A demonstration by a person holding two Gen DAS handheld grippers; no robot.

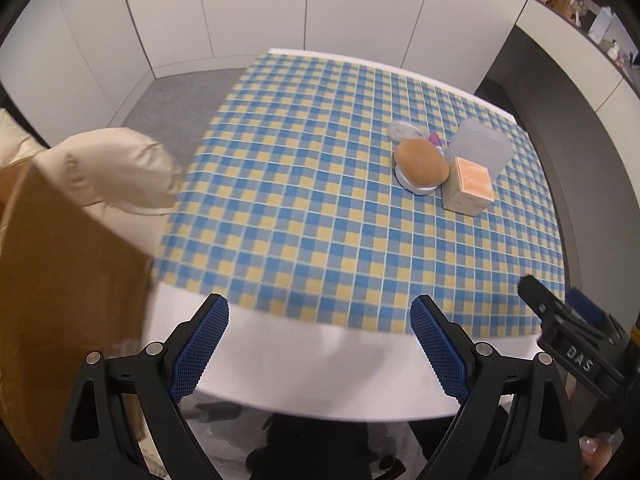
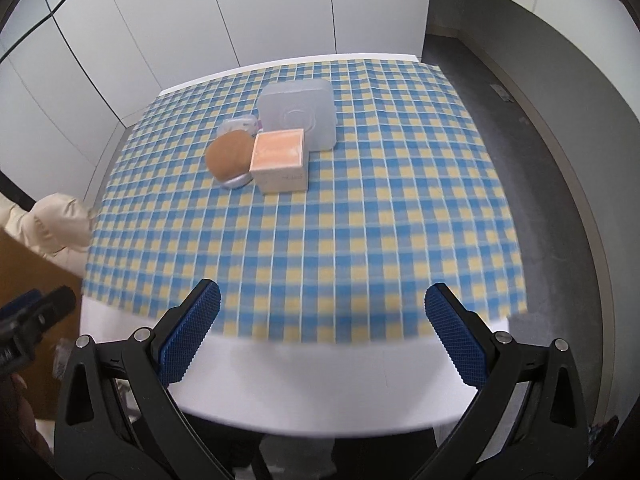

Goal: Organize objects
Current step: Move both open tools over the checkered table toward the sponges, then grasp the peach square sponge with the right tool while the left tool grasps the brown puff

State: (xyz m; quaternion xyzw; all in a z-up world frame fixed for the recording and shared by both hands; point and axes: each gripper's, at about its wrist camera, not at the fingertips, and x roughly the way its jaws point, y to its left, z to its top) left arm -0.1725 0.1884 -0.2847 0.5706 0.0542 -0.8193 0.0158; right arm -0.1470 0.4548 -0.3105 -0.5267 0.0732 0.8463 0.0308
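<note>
far across the checked cloth (image 2: 360,208) sits the cluster: bun (image 2: 230,156), peach box (image 2: 280,166), frosted container (image 2: 298,114); ahead-left of right gripper (image 2: 322,336), ahead-right of left gripper (image 1: 320,344); both jaws apart, empty; right looks nearer

A home room, likely a kitchen or dining corner.
Beyond the tongs stood a table (image 2: 280,392) under a checked cloth (image 2: 360,220), white cabinets (image 2: 280,8) behind, a cluttered shelf (image 1: 592,20) far right.

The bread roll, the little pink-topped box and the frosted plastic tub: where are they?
bread roll (image 1: 422,162), left wrist view, top crust.
pink-topped box (image 2: 279,149), right wrist view, pink top face.
frosted plastic tub (image 2: 298,114), right wrist view, lid centre.
</note>
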